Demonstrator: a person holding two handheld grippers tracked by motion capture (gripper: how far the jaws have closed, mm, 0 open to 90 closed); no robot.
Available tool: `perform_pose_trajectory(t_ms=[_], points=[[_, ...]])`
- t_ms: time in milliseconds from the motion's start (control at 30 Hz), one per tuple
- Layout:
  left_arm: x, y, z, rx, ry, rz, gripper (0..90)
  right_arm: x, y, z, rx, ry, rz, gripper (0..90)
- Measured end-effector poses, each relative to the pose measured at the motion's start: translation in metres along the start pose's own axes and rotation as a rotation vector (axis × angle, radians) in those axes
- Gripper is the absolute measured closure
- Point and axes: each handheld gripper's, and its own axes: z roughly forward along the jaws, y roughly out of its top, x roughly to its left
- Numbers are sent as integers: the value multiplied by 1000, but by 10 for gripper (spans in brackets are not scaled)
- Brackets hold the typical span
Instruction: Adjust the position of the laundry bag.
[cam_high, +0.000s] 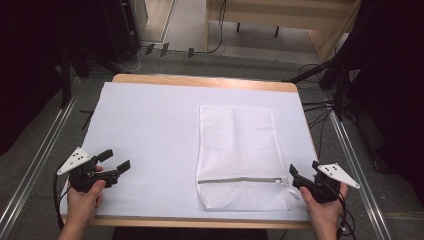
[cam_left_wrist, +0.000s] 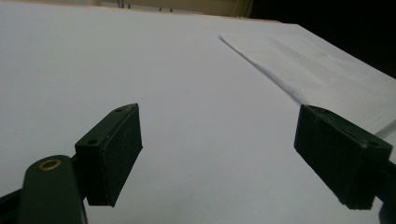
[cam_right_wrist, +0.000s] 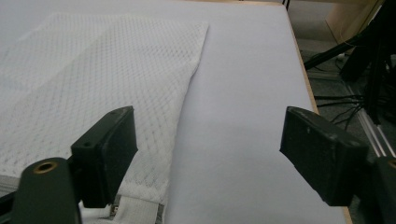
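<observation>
From above, a white mesh bag (cam_high: 239, 156) lies flat right of the table's (cam_high: 150, 125) middle, long axis near-to-far, zipper end toward the near edge. The left gripper (cam_left_wrist: 218, 156) and the right gripper (cam_right_wrist: 208, 156) both show spread, empty jaws.

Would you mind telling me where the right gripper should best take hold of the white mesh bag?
Probably the near right corner of the mesh bag, by the zipper end. It lies flat, so the open right gripper should slide in low from the right edge.
</observation>
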Motion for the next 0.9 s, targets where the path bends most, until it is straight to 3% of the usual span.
perform_pose_trajectory(t_ms=[167, 300, 333, 367, 400, 567, 667, 700, 800, 900], points=[[-15, 4, 7, -17, -41, -5, 171, 9, 2, 1, 5, 6, -46, 152], [-27, 5, 19, 3, -58, 13, 211, 8, 4, -4, -15, 19, -18, 186], [-36, 7, 29, 19, -69, 16, 222, 4, 2, -8, -51, 44, 20, 249], [-36, 7, 29, 19, -69, 16, 233, 4, 2, -8, -51, 44, 20, 249], [-47, 9, 41, 42, -64, 11, 252, 1, 0, -9, -69, 56, 30, 276], [-73, 14, 79, 178, -43, 40, 323, 0, -3, -8, -82, 54, 50, 326], [-85, 15, 98, 192, -59, 34, 361, 0, -5, -7, -75, 40, 29, 330], [-85, 15, 98, 192, -59, 34, 372, 0, -5, -7, -75, 40, 29, 330], [-95, 16, 119, 206, -52, 7, 405, 0, -7, -7, -83, 36, 45, 340], [-105, 18, 132, 212, -34, 27, 429, -1, -7, -8, -90, 31, 44, 343]])
